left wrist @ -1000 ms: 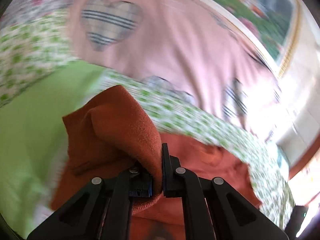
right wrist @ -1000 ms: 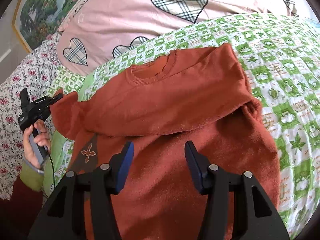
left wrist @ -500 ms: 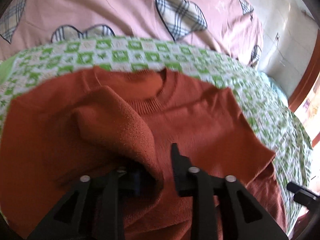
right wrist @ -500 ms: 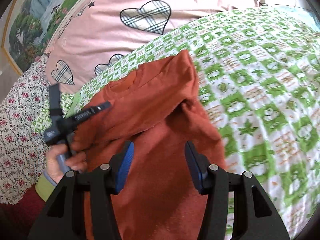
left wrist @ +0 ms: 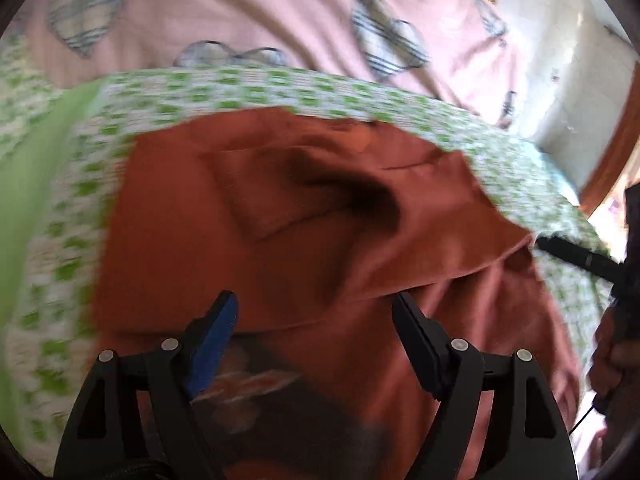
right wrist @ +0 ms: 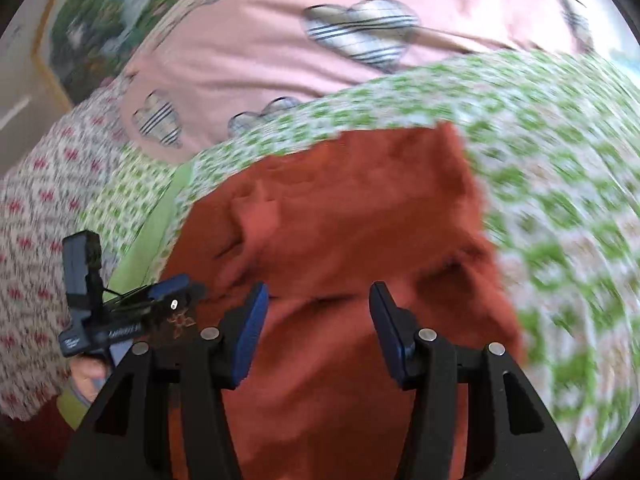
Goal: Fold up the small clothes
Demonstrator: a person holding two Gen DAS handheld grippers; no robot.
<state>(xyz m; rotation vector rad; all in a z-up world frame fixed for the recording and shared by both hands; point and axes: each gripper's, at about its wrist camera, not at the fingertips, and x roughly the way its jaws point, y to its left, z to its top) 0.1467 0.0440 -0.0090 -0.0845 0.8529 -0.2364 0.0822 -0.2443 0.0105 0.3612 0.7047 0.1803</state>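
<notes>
The left gripper (left wrist: 312, 312) has just opened, dropping the sleeve (left wrist: 280, 192) across the sweater (right wrist: 352, 216); right gripper (right wrist: 316, 300) open, empty. Next, smooth the fold flat on the bed (right wrist: 560, 184).

No lettering can be made out anywhere — both views are smeared by motion. The one mark that looks like print is a pale strip of letters along the side of the left gripper (right wrist: 176, 292) as the right wrist view catches it, with a small pale emblem near its rear end — too blurred to read. The rust sweater (right wrist: 344, 216) carries a small stitched diamond motif, not text.
</notes>
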